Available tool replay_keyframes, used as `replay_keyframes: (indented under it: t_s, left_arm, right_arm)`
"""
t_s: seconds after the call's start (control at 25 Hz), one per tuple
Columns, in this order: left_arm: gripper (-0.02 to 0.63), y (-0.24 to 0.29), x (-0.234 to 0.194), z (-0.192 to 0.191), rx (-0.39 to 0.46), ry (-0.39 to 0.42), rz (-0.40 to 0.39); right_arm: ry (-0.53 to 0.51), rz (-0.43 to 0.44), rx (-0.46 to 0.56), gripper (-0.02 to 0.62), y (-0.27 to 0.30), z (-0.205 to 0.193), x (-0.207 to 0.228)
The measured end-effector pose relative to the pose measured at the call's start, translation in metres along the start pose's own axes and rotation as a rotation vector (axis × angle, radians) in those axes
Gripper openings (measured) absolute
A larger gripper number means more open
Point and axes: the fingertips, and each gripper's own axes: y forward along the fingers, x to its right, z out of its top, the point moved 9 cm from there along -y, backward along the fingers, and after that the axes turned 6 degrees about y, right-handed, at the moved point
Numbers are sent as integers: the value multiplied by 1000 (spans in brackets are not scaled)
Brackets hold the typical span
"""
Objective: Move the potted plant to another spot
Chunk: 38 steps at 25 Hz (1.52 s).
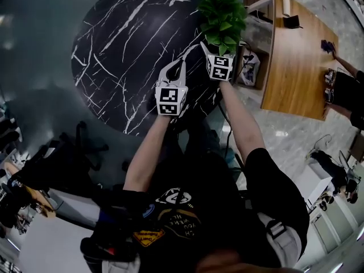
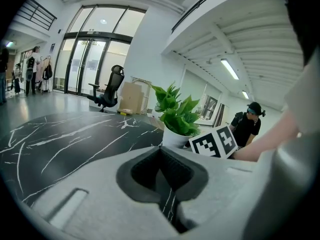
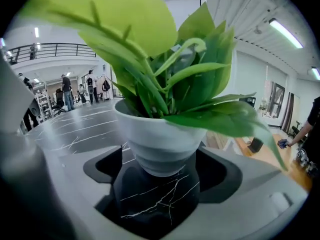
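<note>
Potted plant (image 1: pixel 222 16) stands upright at the right-hand edge of the black marble table (image 1: pixel 125 50), long axis vertical, leaves fanning upward. Right gripper (image 1: pixel 220 51) has its jaws spread wide either side of the white pot (image 3: pixel 157 144), with gaps visible on both sides. Left gripper (image 1: pixel 173 75), just to its left, has its jaws together and holds nothing. Only the left gripper view shows an office chair (image 2: pixel 107 86). Only the head view shows a wooden desk (image 1: pixel 298 67).

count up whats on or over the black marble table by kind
potted plant: 1
grippers: 2 (left gripper, right gripper)
total: 3
</note>
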Motion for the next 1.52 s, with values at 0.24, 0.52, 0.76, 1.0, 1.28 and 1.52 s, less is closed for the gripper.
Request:
replay_keyframes:
  t_s: [0.24, 0.52, 0.76, 1.0, 1.28, 1.52]
  left_arm:
    - [5, -5, -14, 3, 16, -18, 21]
    - [5, -17, -30, -3, 17, -35, 45]
    - [5, -30, -43, -6, 22, -54, 77]
    - [5, -54, -67, -18, 16, -64, 145]
    - [5, -88, -96, -35, 17, -105, 212]
    - [5, -110, -114, -43, 25, -128, 240]
  right_arm:
    - [-12, -19, 25, 386, 4, 2, -5]
    - [-31, 5, 18, 374, 14, 6, -22]
    - [-85, 67, 10, 368, 23, 12, -49]
    - [-180, 178, -11, 356, 30, 10, -101]
    - [-249, 267, -31, 356, 42, 9, -161]
    - [-317, 317, -33, 356, 45, 8, -202]
